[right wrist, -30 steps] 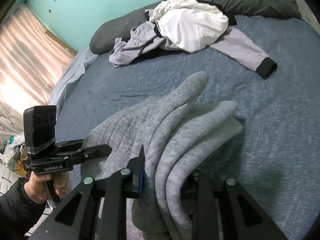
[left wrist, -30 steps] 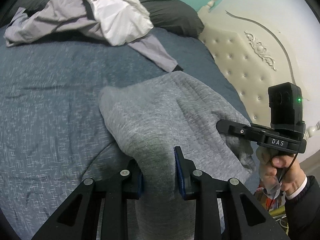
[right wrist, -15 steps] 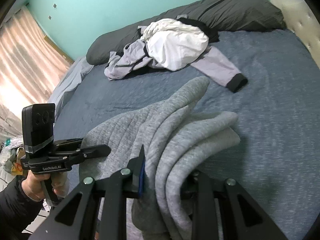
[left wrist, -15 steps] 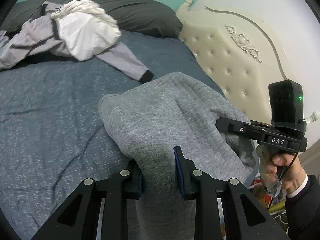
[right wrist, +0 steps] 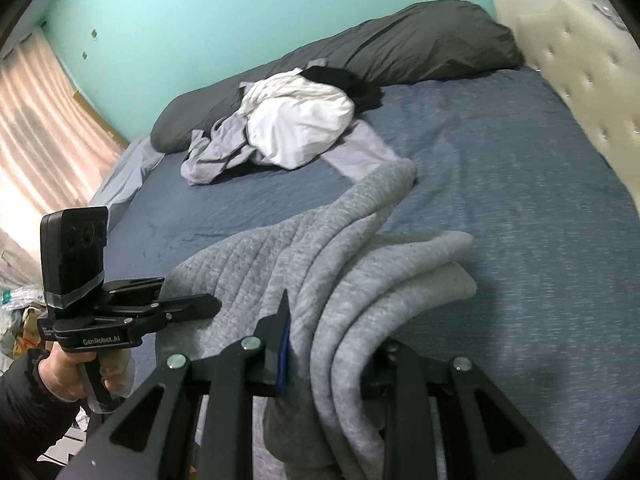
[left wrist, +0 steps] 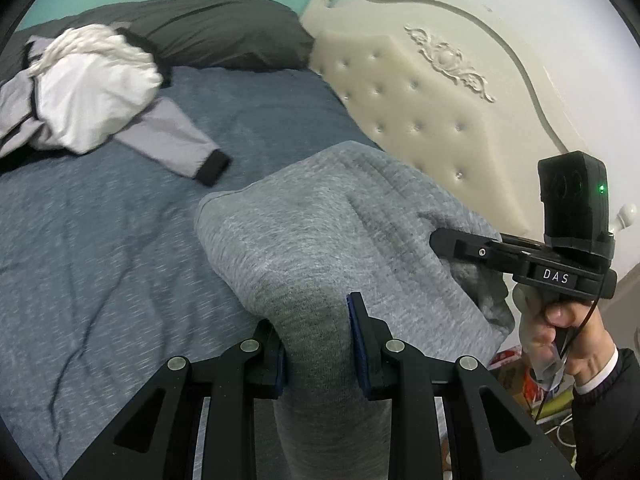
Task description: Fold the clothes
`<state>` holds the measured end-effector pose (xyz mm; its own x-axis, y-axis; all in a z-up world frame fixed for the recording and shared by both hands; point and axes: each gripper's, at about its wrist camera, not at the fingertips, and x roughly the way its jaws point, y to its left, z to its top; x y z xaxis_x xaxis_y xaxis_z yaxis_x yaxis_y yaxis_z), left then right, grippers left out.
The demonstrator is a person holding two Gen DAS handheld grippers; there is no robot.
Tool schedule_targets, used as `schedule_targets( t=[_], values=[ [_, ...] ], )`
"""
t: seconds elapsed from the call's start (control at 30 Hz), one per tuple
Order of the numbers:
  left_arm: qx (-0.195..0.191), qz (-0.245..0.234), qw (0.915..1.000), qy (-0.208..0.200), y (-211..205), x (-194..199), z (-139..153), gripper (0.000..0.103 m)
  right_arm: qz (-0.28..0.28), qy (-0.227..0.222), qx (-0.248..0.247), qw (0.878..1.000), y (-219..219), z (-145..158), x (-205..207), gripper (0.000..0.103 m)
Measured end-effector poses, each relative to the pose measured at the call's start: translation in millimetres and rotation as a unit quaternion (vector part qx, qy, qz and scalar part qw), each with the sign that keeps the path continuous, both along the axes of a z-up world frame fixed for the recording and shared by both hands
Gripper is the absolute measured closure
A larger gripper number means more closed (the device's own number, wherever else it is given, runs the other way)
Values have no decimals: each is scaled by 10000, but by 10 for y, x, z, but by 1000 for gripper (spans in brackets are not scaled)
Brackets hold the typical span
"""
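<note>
Through my left wrist camera, my left claw [left wrist: 316, 354] stays clamped on a bunched edge of the grey sweatshirt [left wrist: 328, 232], and over the last second the view has swung toward the cream tufted headboard [left wrist: 404, 108], so I judge I am carrying the garment across the blue bedspread [left wrist: 100, 240] to lay it flat. Through my right wrist camera, my right claw [right wrist: 332, 356] grips the sweatshirt's other gathered end (folds draped over the far finger), the rest trailing onto the bed, with a pile of unfolded clothes [right wrist: 288, 128] well apart near the dark pillow [right wrist: 400, 44] and teal wall [right wrist: 240, 12].
</note>
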<state>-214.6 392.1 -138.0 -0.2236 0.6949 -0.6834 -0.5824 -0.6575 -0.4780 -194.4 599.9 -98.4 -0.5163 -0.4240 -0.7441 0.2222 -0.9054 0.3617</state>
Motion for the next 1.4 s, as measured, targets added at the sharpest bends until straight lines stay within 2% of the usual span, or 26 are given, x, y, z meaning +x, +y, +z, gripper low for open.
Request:
schedule_targets(
  t=[0.43,0.83,1.13,1.3,1.4],
  values=[
    [117,-531,9984,150,1440,28,164,75,-489,254,221,9982,1319,160,41,81],
    [207,-668,9975,105,2536,-104,75,75,-862,330,369,9950,2362,128,-101,81],
    [228,-635,9977,31,3018,-150,-158,75,-943,343,565,9933,2871,-36,-230,81],
    [119,-582,9982,-75,3219,-202,-420,75,-1016,249,538,9931,3033,-283,-310,81],
    [9,-601,9979,-260,3310,-217,-663,75,-1099,-1,451,9929,3139,-535,-356,81]
  ],
)
